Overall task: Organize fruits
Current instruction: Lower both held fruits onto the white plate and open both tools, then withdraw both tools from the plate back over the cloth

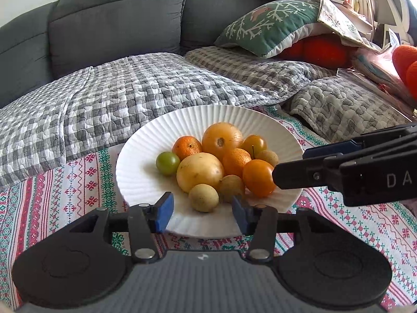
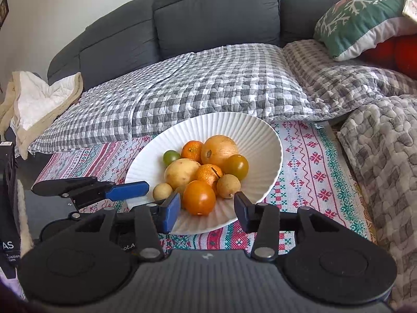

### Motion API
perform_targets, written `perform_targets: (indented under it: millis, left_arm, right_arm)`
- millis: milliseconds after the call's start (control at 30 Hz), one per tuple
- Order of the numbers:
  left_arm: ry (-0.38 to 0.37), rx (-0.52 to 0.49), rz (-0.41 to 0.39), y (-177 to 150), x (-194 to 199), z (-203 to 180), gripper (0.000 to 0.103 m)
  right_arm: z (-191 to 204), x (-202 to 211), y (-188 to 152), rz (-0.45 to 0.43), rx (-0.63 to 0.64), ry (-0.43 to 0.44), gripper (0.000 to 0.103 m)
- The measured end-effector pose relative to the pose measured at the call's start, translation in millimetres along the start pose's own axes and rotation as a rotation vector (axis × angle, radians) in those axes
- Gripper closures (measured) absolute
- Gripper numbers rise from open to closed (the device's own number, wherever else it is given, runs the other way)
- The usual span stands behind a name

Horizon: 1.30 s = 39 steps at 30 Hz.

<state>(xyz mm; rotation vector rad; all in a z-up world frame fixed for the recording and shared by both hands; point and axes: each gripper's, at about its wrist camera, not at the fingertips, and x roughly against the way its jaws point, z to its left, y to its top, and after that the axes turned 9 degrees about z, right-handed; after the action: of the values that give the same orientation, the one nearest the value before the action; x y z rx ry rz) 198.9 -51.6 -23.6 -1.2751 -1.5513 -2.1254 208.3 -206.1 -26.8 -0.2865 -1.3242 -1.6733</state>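
Observation:
A white ribbed plate sits on a patterned cloth and holds several fruits: a large orange-yellow fruit, a yellow fruit, a mandarin, a green fruit, an orange tomato and small tan fruits. My left gripper is open over the plate's near rim, in front of a tan fruit. My right gripper is open, just in front of the orange tomato; it also enters the left wrist view from the right.
The patterned cloth covers the surface. A grey checked quilt lies on a grey sofa behind. A green snowflake cushion and clutter lie at the right. A white blanket is at the left.

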Motion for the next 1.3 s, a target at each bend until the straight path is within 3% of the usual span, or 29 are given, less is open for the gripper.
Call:
perform_targets:
  millis: [233,500,800,1300]
  left_arm:
    - [-0.008,0.016,-0.012,-3.5,18.1,-3.1,0.029]
    - [-0.017,0.040,-0.010,-16.0,46.4,-4.6,0.017]
    - [-0.015,0.054,0.007,-31.6,73.7,-7.6,0.009]
    - [0.010,0.097,0.030,-58.2,100.7,-9.4,0.009]
  right_arm:
    - [6.5,17.5,-1.2,-0.021,0.019,-0.021,0.029]
    - [9.0,42.3,-6.7,-0.037,-0.010,-0.041,0.007]
    - [20.4,64.2,-20.0,-0.040,0.004,-0.073,0.001]
    - [33.5,90.4,-47.4,-0.069,0.034,-0.065,0.000]
